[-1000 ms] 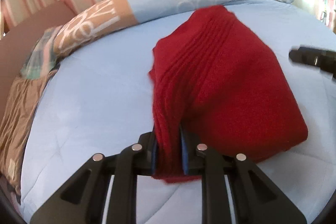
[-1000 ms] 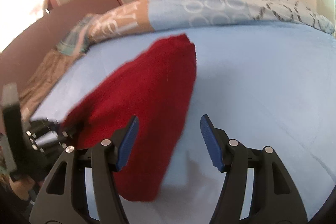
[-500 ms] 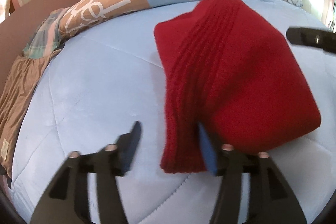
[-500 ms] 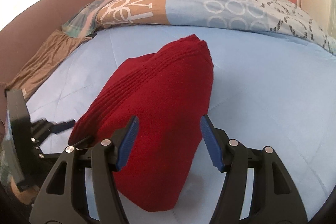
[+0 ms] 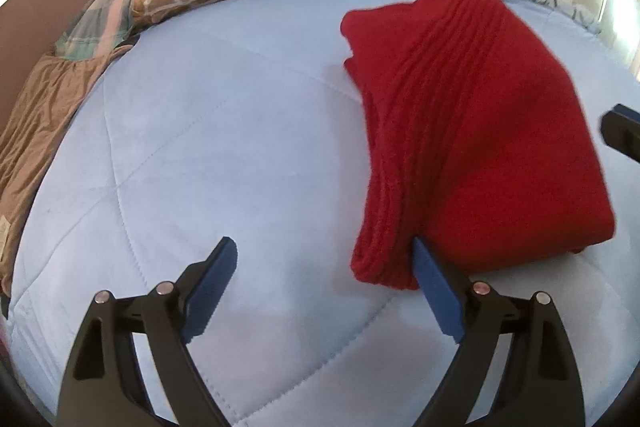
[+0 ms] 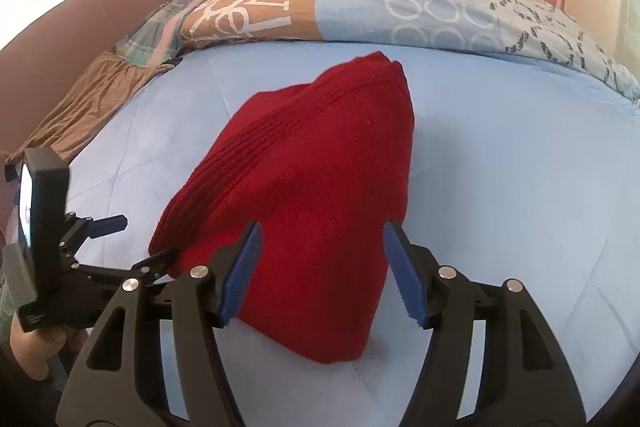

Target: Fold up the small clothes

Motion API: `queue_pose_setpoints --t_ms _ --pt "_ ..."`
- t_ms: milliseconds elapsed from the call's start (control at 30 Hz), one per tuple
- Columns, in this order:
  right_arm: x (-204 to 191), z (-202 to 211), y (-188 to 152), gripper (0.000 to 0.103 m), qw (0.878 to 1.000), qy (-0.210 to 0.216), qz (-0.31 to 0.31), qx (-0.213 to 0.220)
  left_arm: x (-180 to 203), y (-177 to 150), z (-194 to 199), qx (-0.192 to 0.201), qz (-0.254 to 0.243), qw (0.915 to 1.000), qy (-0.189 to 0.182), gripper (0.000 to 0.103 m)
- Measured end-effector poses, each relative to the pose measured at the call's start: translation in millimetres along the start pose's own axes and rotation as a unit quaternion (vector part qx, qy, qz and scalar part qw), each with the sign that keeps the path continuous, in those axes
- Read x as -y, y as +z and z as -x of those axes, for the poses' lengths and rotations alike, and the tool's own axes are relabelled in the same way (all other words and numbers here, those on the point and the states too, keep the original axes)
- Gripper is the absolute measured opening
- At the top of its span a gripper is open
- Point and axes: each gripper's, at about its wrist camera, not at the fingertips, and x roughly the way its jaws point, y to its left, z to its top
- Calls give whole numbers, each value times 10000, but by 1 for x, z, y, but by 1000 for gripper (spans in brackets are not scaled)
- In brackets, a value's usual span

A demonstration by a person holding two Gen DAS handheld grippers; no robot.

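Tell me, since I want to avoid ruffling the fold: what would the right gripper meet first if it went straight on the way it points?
Most likely the folded red knit garment. It lies directly ahead between the right gripper's open jaws, on the light blue quilted bedspread, though depth is unclear.

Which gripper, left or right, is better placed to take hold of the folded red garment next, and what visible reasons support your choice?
Probably the right gripper: its open jaws straddle the near end of the red garment. The left gripper is opening, and the garment lies beside its right finger, with only blue bedcover between its jaws.
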Motion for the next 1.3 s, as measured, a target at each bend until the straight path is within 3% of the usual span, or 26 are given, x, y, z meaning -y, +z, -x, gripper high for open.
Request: queue_pose_setpoints --t_ms 100,200,333,433,533,733,967,1300 --pt "1 1 -3 64 10000 -58 11 -52 0 0 -7 -75 34 9999 80 96" --pt "4 3 -4 65 9999 -108 -97 -78 -2 2 0 -145 54 9999 49 97" --pt "8 4 -6 74 9996 -197 -213 -43 1 1 14 -170 -67 9997 190 97" --pt "14 1 -3 75 9994 -101 -324 -39 -1 1 26 -138 -118 9990 404 97" --pt "23 -3 3 86 9986 126 -515 -69 -9 4 39 -20 -158 9978 638 98" --pt "41 -14 21 93 9953 432 -863 -118 -28 32 38 111 -6 9980 624 99" --pt "52 -25 34 98 9947 582 -843 -123 -25 66 23 -1 129 9999 34 99" --pt "80 -44 37 100 9898 738 -1173 -342 -10 63 -12 -339 248 9974 -583 99"
